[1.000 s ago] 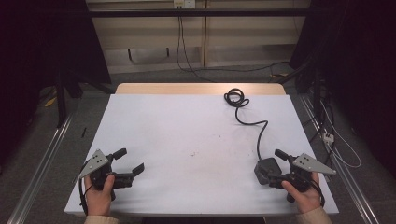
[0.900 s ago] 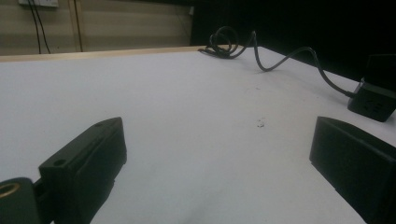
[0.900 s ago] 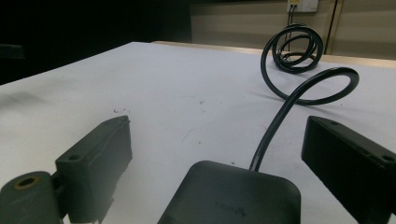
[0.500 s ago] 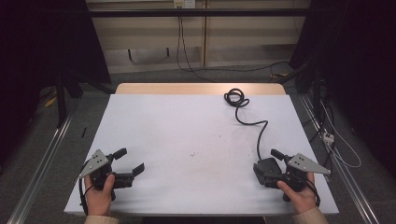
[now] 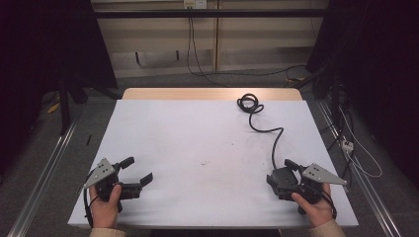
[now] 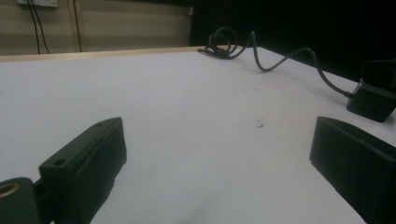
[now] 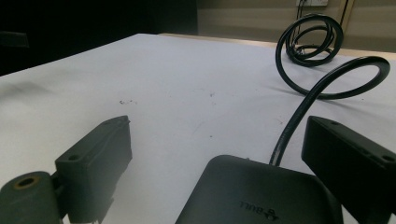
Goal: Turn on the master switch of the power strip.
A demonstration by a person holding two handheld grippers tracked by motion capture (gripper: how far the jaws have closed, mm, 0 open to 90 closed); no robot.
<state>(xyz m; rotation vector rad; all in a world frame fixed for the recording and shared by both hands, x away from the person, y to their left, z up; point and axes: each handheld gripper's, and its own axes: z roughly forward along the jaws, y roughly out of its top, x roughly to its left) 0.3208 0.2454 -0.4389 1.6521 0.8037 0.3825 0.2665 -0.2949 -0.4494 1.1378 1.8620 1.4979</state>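
Tongs on the right [image 5: 282, 178] standing wide, jaws on both sides of the black adapter block [image 7: 254, 193] but not yet pressing it, as seen in the right gripper view. Adapter lying flat on the white counter [image 5: 197, 143] near the 4 o'clock corner, its cable [image 5: 273, 140] running away toward 12 o'clock and ending in a loose coil [image 5: 248, 103] near the far edge. Left tongs [image 5: 136, 178] also wide and holding nothing, resting near the 8 o'clock corner, well apart from the adapter. For a good grasp, better to center the block between the jaws, keep the cable exit free, then close slowly on the flat sides. Likely risk: block sliding or twisting from cable stiffness, so lift gently.
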